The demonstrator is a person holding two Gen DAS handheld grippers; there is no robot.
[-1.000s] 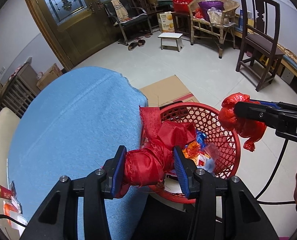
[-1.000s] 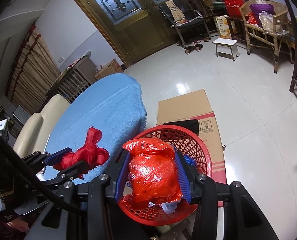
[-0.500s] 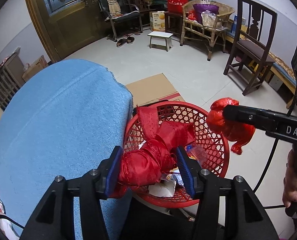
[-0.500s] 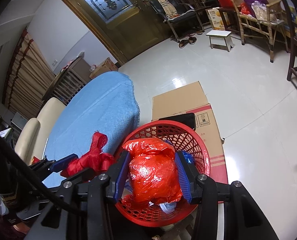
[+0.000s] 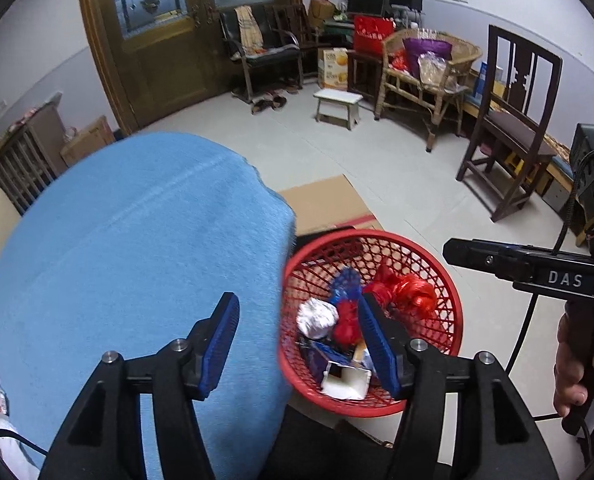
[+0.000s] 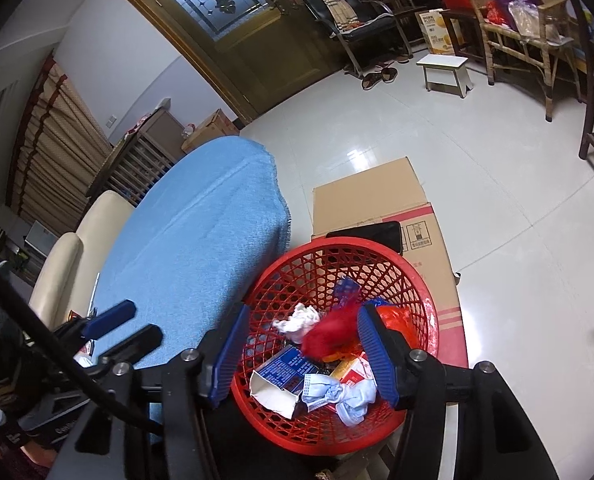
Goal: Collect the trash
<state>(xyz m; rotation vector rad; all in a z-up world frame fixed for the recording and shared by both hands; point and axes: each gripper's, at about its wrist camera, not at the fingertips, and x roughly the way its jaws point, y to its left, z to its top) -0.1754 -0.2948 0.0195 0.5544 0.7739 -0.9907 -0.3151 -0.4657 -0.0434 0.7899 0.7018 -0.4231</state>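
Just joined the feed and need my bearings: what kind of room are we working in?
Most likely a lived-in home sitting room: wooden double doors with glass panels, a wicker chair piled with bags, slippers on the tiled floor, and a red basket for the trash.

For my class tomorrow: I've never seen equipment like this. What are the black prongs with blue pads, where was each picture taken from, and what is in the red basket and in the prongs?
No robot here: a person holds a two-fingered grabbing tool in each hand, each with a wide-angle camera looking along its fingers.

One picture is from the left gripper, the other from the right gripper. The left view also shows the other tool from the side, with the hand holding it.

Both hang above a red basket that stands beside a table with a blue cloth, on flattened cardboard.

In the basket lie a red bag, red cloth, crumpled white paper, a small carton and a blue face mask.

Nothing is held: both sets of jaws are opening with nothing gripped.
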